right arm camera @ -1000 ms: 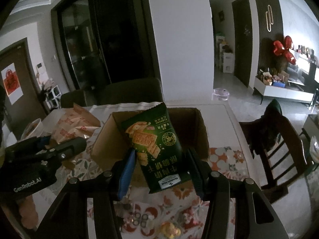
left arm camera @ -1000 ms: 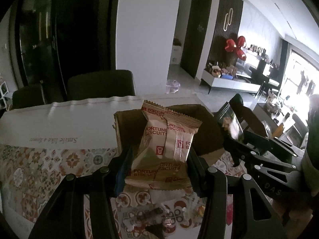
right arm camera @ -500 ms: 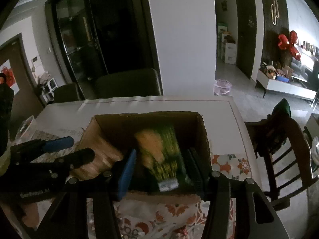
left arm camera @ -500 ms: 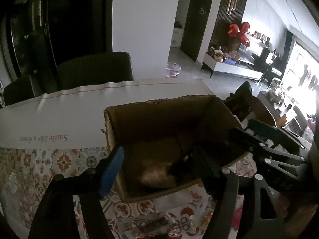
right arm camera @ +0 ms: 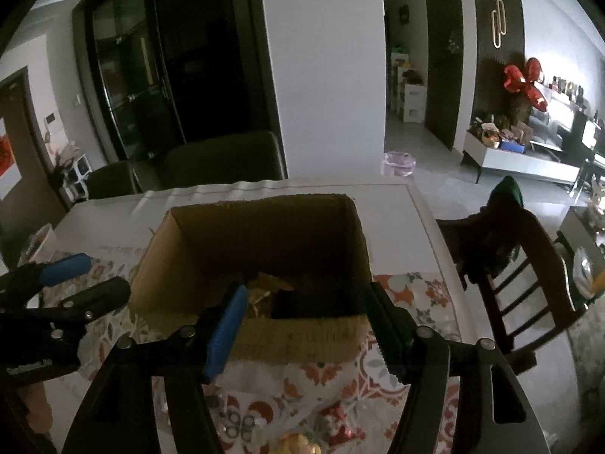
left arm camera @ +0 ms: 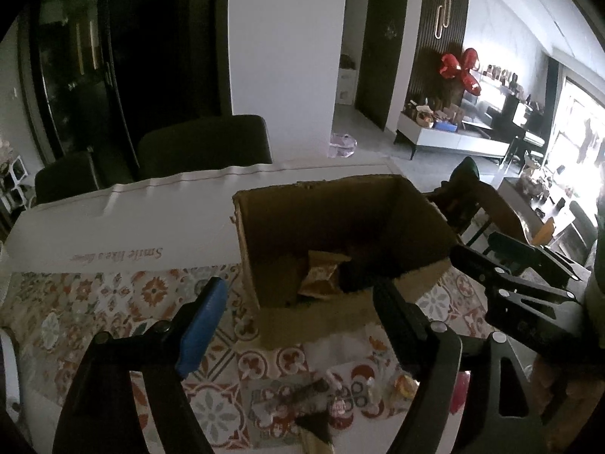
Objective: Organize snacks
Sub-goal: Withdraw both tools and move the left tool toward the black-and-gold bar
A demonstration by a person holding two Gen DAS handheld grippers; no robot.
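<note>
An open cardboard box [left arm camera: 321, 186] [right arm camera: 264, 201] stands on the patterned tablecloth in front of both grippers. Inside it lies a tan biscuit packet [left arm camera: 320, 277] [right arm camera: 264, 290], with a dark green cracker packet [right arm camera: 314, 303] beside it, hard to make out in the shadow. My left gripper [left arm camera: 298, 285] hovers at the box's near wall. Its jaws are opening and nothing is between them. My right gripper [right arm camera: 305, 291] hangs over the near rim. Its jaws are opening too, and they are empty. Each gripper shows in the other's view: the right gripper [left arm camera: 478, 246] and the left gripper [right arm camera: 89, 280].
Small loose snacks [left arm camera: 340, 397] [right arm camera: 302, 442] lie on the tablecloth near the front edge. A white cloth with lettering [left arm camera: 121, 227] covers the far half of the table. Dark chairs [left arm camera: 204, 143] stand behind it. A wooden chair [right arm camera: 522, 265] stands at the right.
Both grippers let go of their packets: the biscuit packet and the green packet dropped into the box. Both pairs of jaws have spread wider.
</note>
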